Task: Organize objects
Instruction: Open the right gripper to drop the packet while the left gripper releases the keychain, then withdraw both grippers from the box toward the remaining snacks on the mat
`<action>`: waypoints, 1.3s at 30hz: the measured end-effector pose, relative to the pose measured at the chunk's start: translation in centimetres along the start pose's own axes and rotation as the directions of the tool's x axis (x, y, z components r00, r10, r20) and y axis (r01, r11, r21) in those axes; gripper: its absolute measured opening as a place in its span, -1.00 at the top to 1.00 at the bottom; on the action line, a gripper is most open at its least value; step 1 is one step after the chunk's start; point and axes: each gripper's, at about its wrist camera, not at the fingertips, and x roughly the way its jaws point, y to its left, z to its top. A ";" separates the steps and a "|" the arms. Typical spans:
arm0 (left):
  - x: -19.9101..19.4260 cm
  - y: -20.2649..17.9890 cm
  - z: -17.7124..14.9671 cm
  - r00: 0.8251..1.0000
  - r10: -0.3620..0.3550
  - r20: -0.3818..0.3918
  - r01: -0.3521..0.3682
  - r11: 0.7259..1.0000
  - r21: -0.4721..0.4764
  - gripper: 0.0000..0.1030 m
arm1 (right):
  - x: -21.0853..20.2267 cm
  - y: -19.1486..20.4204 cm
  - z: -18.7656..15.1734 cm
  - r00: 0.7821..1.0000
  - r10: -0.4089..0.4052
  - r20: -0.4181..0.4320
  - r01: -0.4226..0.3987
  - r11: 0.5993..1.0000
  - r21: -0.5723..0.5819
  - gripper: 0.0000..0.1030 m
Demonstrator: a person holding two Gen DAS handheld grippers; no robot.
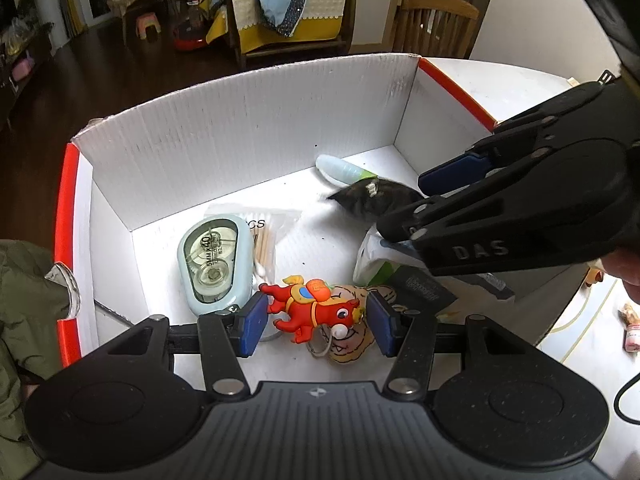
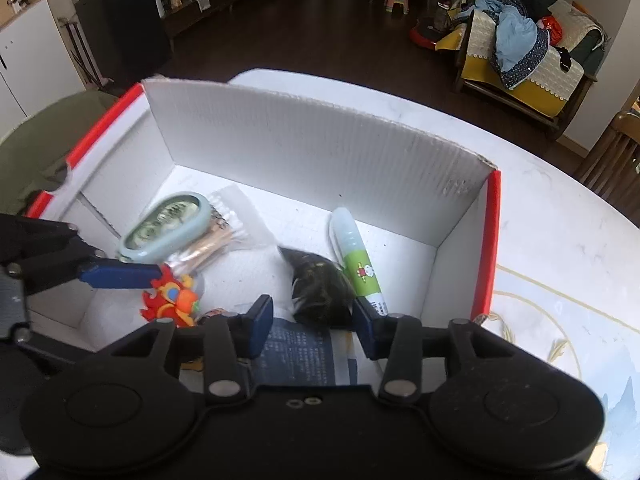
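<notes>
A white cardboard box with red edges holds a pale blue correction tape, a bag of cotton swabs, a red horse keychain, a beige flat charm, a glue stick, a dark packet and a white printed packet. My left gripper is open, its pads on either side of the red horse. My right gripper is open over the white packet, beside the dark packet.
The box stands on a white table. A small pink item lies on the table to the right. An olive-green garment sits left of the box. Chairs and a sofa stand across the dark floor.
</notes>
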 end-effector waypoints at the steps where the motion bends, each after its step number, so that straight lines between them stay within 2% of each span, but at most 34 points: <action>1: 0.0 0.0 0.0 1.000 -0.004 0.001 0.004 1.000 -0.004 -0.03 | -0.4 -0.1 0.0 1.000 0.009 0.006 -0.009 1.000 0.006 0.02; 3: -0.1 0.1 0.1 1.000 -0.005 0.011 0.005 1.000 -0.011 -0.03 | -1.2 -0.2 -0.1 0.999 0.026 0.020 -0.027 1.000 0.017 -0.02; 7: -0.5 0.2 0.2 0.999 -0.010 0.035 0.011 0.999 -0.039 -0.22 | -3.1 -0.3 -0.4 0.997 0.048 0.052 -0.049 0.999 0.011 -0.09; 22: -5.1 -2.6 0.3 0.992 0.025 0.125 -0.022 0.999 -0.029 -0.23 | -11.2 -2.0 -3.6 0.972 0.137 0.190 -0.145 0.989 0.029 -0.24; 29: -8.5 -4.8 -0.1 0.984 0.028 0.177 -0.022 0.999 -0.036 -0.23 | -14.8 -2.4 -5.9 0.957 0.164 0.240 -0.164 0.986 -0.022 -0.30; 32: -9.7 -6.2 -0.5 0.981 0.024 0.193 -0.018 0.999 -0.036 -0.23 | -16.1 -2.8 -7.1 0.948 0.174 0.265 -0.171 0.985 -0.032 -0.43; 35: -10.8 -7.6 -0.9 0.978 0.019 0.207 -0.012 0.999 -0.037 -0.41 | -17.5 -3.4 -8.4 0.942 0.187 0.280 -0.183 0.982 -0.042 -0.55; 39: -11.7 -9.5 -1.5 0.975 0.020 0.221 -0.011 0.999 -0.042 -0.42 | -19.5 -4.3 -10.2 0.933 0.197 0.300 -0.188 0.980 -0.061 -0.73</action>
